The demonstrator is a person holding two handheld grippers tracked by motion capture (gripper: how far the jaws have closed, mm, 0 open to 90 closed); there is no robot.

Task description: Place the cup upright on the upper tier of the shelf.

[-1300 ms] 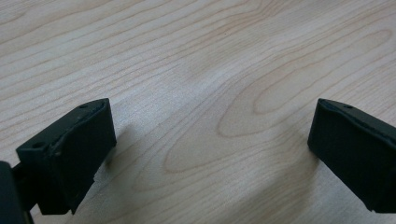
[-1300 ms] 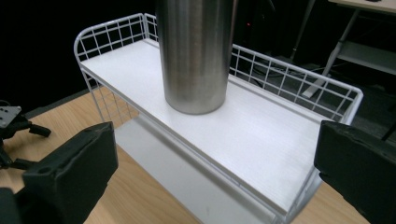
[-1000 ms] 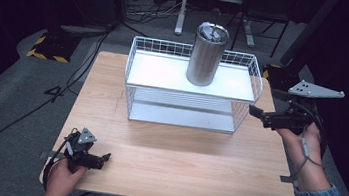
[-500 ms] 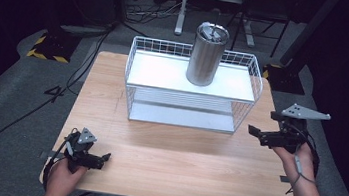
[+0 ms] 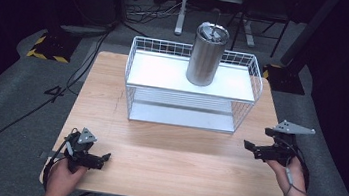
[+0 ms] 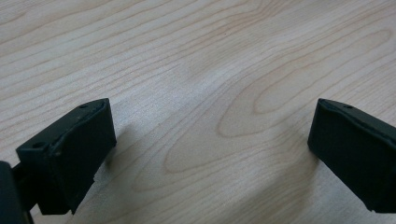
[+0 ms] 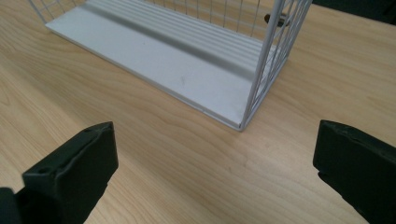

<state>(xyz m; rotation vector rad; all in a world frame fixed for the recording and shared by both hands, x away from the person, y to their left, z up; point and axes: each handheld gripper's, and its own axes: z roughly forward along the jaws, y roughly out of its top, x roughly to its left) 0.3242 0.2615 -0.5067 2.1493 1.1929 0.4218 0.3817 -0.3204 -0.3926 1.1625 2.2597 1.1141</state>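
High view: wooden tabletop (image 5: pixel 169 168), white wire rack (image 5: pixel 191 91) set toward far edge, steel canister (image 5: pixel 207 55) upright on its upper shelf, right of centre. Dark floor and cables around.

Left tool (image 5: pixel 102 158) low at near-left corner of tabletop, held in left hand (image 5: pixel 63 177). Right tool (image 5: pixel 251 146) at right edge, just beside rack's near-right corner, held in right hand (image 5: pixel 288 173), grey three-cornered plate (image 5: pixel 293 128) on top.

Left gripper view: bare wood grain between two black jaws; left tool (image 6: pixel 208 140) spread wide, holding nothing, sitting close over the tabletop.

Right gripper view: adds what the high view lacks, namely rack's lower shelf (image 7: pixel 159 60) close up, ribbed white panel, corner post (image 7: pixel 261 65) meeting tabletop. Right tool (image 7: pixel 215 168) spread wide, empty, jaws clear of rack, corner post between and beyond them.

Canister well apart from both tools.
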